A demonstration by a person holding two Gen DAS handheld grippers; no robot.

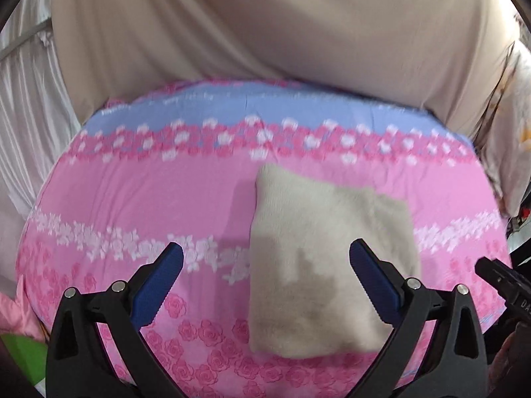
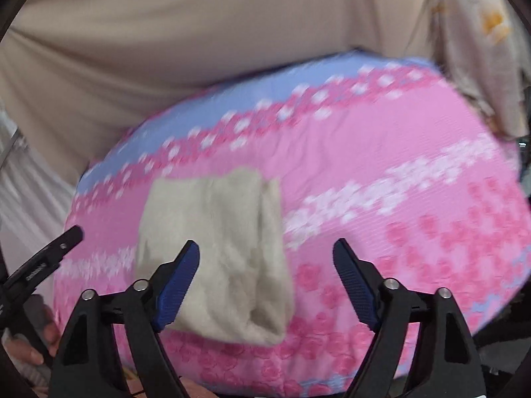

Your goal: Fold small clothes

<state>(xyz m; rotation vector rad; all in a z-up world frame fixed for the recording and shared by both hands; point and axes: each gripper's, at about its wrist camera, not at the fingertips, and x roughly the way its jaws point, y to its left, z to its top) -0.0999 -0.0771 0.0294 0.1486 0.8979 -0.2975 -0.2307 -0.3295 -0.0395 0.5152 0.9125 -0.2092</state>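
A small beige knitted cloth (image 1: pixel 318 265) lies folded into a rough rectangle on the pink flowered cover (image 1: pixel 132 192). It also shows in the right wrist view (image 2: pixel 225 252). My left gripper (image 1: pixel 265 255) is open and empty, above the cloth's near left part, with its right finger over the cloth. My right gripper (image 2: pixel 265 255) is open and empty, above the cloth's near right edge, with its left finger over the cloth. The right gripper's tip (image 1: pixel 497 278) shows at the left view's right edge, and the left gripper's tip (image 2: pixel 56 248) at the right view's left edge.
The pink and blue flowered cover (image 2: pixel 398 165) spreads over a raised surface. A beige sheet (image 1: pixel 265 26) hangs behind it. White curtains (image 1: pixel 26 99) hang at the left and a flowered cloth (image 1: pixel 511 152) at the right. A pink and green thing (image 1: pixel 20 338) lies at the near left.
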